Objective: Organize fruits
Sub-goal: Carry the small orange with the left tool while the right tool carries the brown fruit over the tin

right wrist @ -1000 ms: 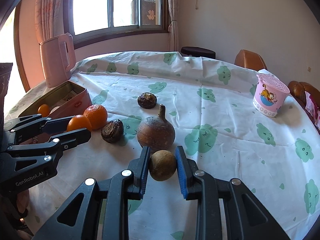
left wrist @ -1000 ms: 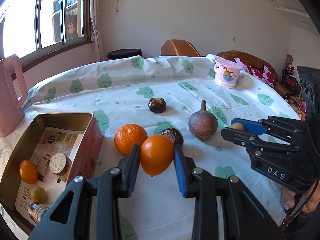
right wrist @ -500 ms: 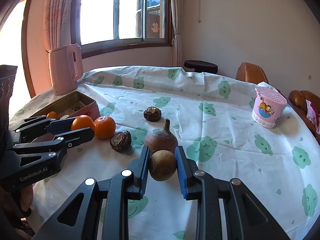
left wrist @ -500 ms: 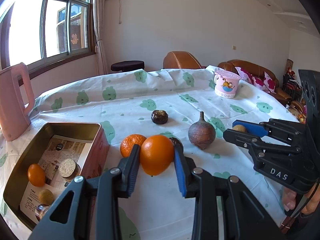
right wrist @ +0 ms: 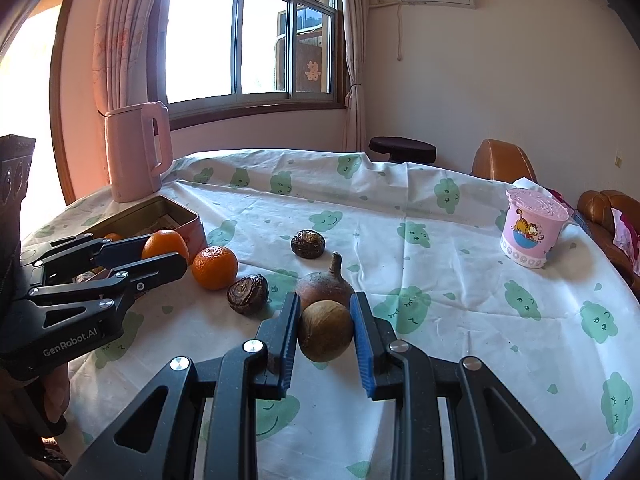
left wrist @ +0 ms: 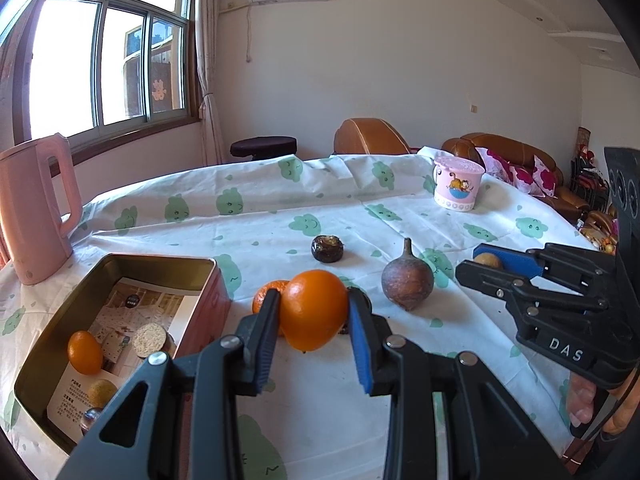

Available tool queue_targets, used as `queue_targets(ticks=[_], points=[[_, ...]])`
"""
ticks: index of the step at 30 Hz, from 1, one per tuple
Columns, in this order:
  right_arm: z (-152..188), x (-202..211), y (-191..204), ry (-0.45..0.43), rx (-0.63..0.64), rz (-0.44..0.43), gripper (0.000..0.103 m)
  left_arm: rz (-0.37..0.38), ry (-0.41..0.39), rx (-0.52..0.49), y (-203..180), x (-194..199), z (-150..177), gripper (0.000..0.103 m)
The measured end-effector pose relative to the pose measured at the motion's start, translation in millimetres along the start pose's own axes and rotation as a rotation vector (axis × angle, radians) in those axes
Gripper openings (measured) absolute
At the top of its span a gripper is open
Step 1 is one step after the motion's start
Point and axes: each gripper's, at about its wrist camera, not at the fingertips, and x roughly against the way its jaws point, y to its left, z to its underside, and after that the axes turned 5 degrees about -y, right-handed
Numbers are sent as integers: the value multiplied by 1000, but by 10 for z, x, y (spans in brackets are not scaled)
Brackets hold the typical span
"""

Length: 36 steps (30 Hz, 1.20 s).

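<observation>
Pinching orange (left wrist: 313, 310) between left hand-held gripper (left wrist: 313, 344) pads; lifted

Three oranges are counted: one (left wrist: 314, 310) held above the tablecloth, one (left wrist: 266, 300) just right of the tin (left wrist: 120, 264), one (left wrist: 85, 352) inside it. Two dark wrinkled fruits (right wrist: 248, 294) (right wrist: 307, 243) and two brown round fruits (right wrist: 326, 330) (left wrist: 407, 284) are seen right of the tin.

Left gripper (left wrist: 313, 312): matte black plastic linkage arms with triangular cut-outs, silver pivot screws, blue ribbed pads (left wrist: 360, 344) on the finger insides. From the right wrist view its side reads "GenRobot.AI" in white at 8 o'clock. Right gripper (right wrist: 325, 330): same black frame, silver screws, blue pads; "DAS" in white on its body. Bare skin of hands at the lower frame edges.
</observation>
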Motion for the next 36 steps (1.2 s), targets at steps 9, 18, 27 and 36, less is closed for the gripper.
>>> queue_targets(ticks=[9, 18, 27, 36], points=[[0, 48, 5, -24, 1, -2, 28, -11, -27, 2, 3, 54, -3, 35], [-3, 101, 14, -52, 4, -4, 28, -16, -57, 3, 4, 115, -5, 35], [-7, 165, 12, -86, 7, -5, 28, -22, -78, 8, 17, 153, 0, 35], [-5, 216, 26, -110, 10, -5, 28, -29, -100, 10, 27, 190, 6, 35]])
